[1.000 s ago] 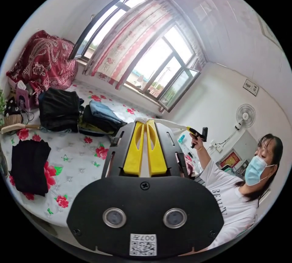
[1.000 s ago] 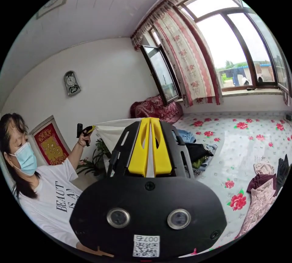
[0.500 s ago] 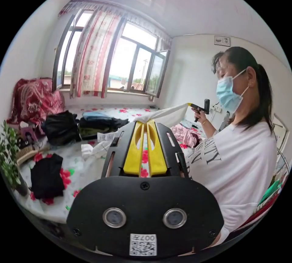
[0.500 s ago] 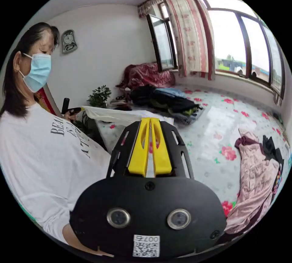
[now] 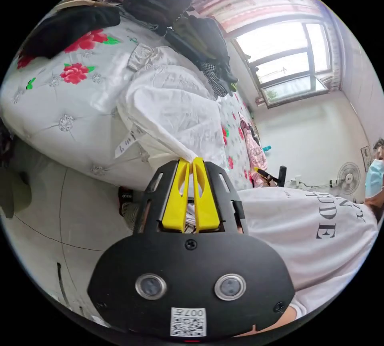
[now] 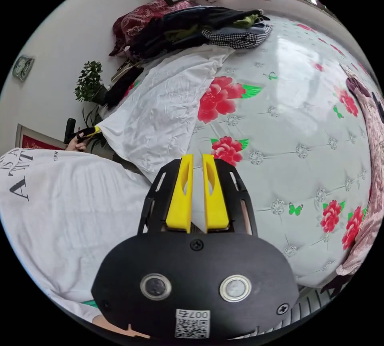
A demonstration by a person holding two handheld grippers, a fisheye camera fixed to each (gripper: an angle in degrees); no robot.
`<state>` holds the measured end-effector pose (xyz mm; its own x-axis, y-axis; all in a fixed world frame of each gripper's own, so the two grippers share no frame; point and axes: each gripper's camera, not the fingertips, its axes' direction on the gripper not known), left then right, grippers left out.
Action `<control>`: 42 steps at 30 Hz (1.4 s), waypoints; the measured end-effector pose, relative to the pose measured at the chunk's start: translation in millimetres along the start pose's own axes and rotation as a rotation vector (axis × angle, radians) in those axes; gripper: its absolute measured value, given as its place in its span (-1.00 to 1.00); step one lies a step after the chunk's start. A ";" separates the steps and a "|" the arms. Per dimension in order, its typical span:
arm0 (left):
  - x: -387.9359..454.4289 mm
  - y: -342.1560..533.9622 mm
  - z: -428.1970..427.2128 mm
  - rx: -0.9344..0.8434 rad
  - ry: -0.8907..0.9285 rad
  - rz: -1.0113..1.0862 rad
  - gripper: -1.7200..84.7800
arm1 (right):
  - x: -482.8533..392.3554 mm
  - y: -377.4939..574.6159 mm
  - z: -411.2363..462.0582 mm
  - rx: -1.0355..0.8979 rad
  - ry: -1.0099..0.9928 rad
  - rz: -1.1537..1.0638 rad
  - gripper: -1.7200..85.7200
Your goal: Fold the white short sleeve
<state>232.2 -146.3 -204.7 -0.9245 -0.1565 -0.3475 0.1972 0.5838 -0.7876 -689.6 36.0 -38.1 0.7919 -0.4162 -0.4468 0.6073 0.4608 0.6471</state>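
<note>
The white short sleeve [image 5: 172, 102] lies spread on the flowered bed [image 5: 60, 122], one edge hanging toward the bedside. My left gripper [image 5: 190, 159] is shut on a pinched corner of it at the bed's edge. In the right gripper view the same garment [image 6: 160, 114] lies flat, and the left gripper [image 6: 94, 131] holds its corner at the far left. My right gripper [image 6: 197, 156] hovers over the bedspread [image 6: 300, 122] just past the garment's near edge, its jaws slightly apart with no cloth between them. The right gripper [image 5: 262, 170] also appears in a hand beyond the shirt.
Dark folded clothes [image 6: 208, 22] are piled at the bed's far side, with a black garment [image 5: 68, 26] near the corner. A pink garment [image 6: 368, 162] lies at the right. A potted plant [image 6: 90, 80] stands by the wall. The person's white T-shirt [image 5: 312, 234] is close.
Both grippers have come down from holding the shirt stretched in the air; it now lies on the bed. The right jaws have parted and no longer hold cloth.
</note>
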 end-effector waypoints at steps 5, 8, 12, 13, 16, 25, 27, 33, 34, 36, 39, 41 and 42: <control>8.1 -9.5 5.9 -0.010 -0.029 0.001 -0.98 | -51.5 -30.9 53.8 -0.119 -0.030 -0.160 -0.85; 13.9 -10.9 8.5 -0.018 -0.051 0.000 -0.98 | -94.9 -34.8 74.2 -0.158 0.021 -0.332 -0.82; 15.6 -16.8 16.8 -0.036 -0.046 -0.017 -0.98 | -122.0 -42.1 115.4 -0.295 0.109 -0.467 -0.85; 15.5 -19.2 19.2 -0.039 -0.042 -0.026 -0.98 | -123.9 -44.9 127.4 -0.337 0.128 -0.483 -0.87; 16.7 -25.9 24.4 -0.048 -0.040 -0.040 -0.98 | -118.6 -55.7 125.5 -0.287 0.249 -0.435 -0.94; 23.9 -43.8 55.7 -0.145 -0.101 -0.021 -0.84 | -27.9 -79.7 45.9 -0.069 0.008 -0.003 -0.97; 25.1 -43.7 62.1 -0.148 -0.078 -0.019 -0.81 | -11.6 -79.1 41.1 -0.035 -0.002 0.082 -0.97; 32.1 -25.6 68.3 -0.191 -0.153 -0.019 -0.74 | 0.8 -79.0 53.6 -0.080 0.023 0.137 -0.97; 36.8 -21.5 70.3 -0.207 -0.185 -0.013 -0.73 | -0.7 -79.6 55.9 -0.092 0.034 0.133 -0.97; 48.6 -18.5 74.2 -0.215 -0.230 0.012 -0.73 | -2.9 -80.9 58.1 -0.102 0.042 0.127 -0.97; 76.4 -23.2 90.0 -0.210 -0.321 0.095 -0.70 | -4.2 -84.7 60.7 -0.112 0.042 0.124 -0.97; 92.7 -30.2 107.7 -0.236 -0.406 0.154 -0.70 | -3.5 -88.1 61.5 -0.116 0.038 0.125 -0.97; 102.8 -35.2 121.7 -0.261 -0.469 0.195 -0.72 | -2.9 -90.7 61.1 -0.116 0.037 0.127 -0.97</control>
<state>170.0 -279.9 -274.7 -0.6234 -0.3281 -0.7097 0.2076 0.8056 -0.5548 -750.8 -52.4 -57.8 0.8631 -0.3211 -0.3898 0.5041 0.5959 0.6252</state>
